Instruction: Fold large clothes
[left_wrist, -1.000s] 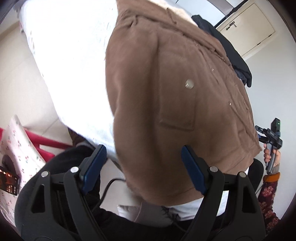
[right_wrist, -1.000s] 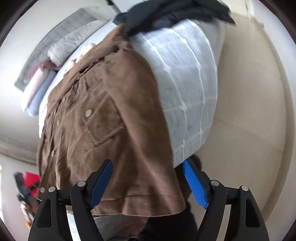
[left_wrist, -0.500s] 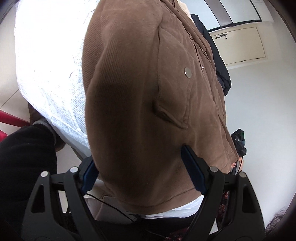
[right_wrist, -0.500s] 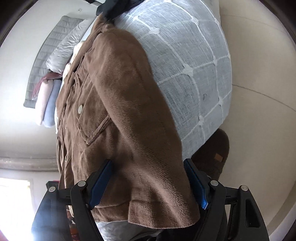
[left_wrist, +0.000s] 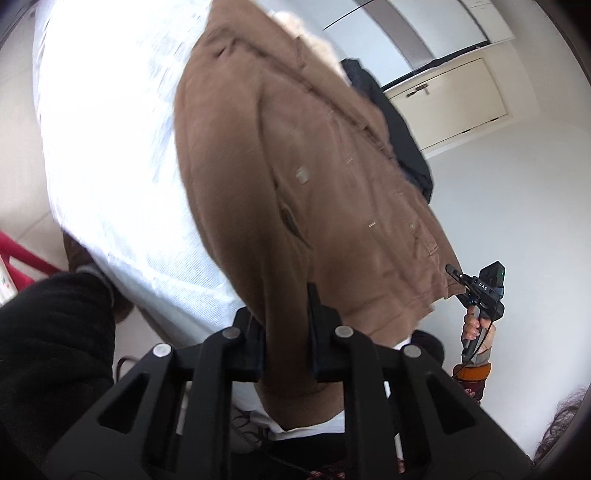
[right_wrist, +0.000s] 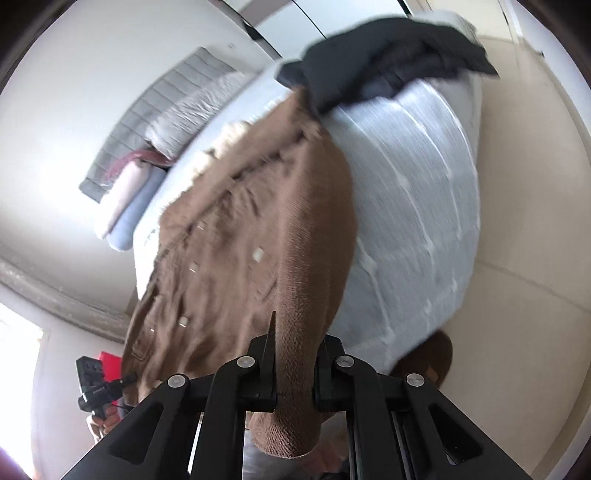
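A brown corduroy jacket (left_wrist: 295, 177) lies front up on the bed's white cover (left_wrist: 110, 155), its hem hanging over the near edge. My left gripper (left_wrist: 286, 325) is shut on the jacket's hem at one side. In the right wrist view the same jacket (right_wrist: 240, 240) spreads across the pale quilted cover (right_wrist: 413, 206). My right gripper (right_wrist: 293, 369) is shut on a fold of the jacket's other lower side. Each gripper appears in the other's view: the right one (left_wrist: 480, 291), the left one (right_wrist: 99, 387).
A black garment (right_wrist: 388, 62) lies on the bed beyond the jacket's collar; it also shows in the left wrist view (left_wrist: 395, 125). Folded pillows and blankets (right_wrist: 147, 177) sit at the headboard. A cupboard (left_wrist: 450, 99) stands behind. Beige floor (right_wrist: 524, 258) runs beside the bed.
Both grippers have closed on the jacket's lower edge; half a second ago both stood open around it. The views have pulled back a little and blur with motion.
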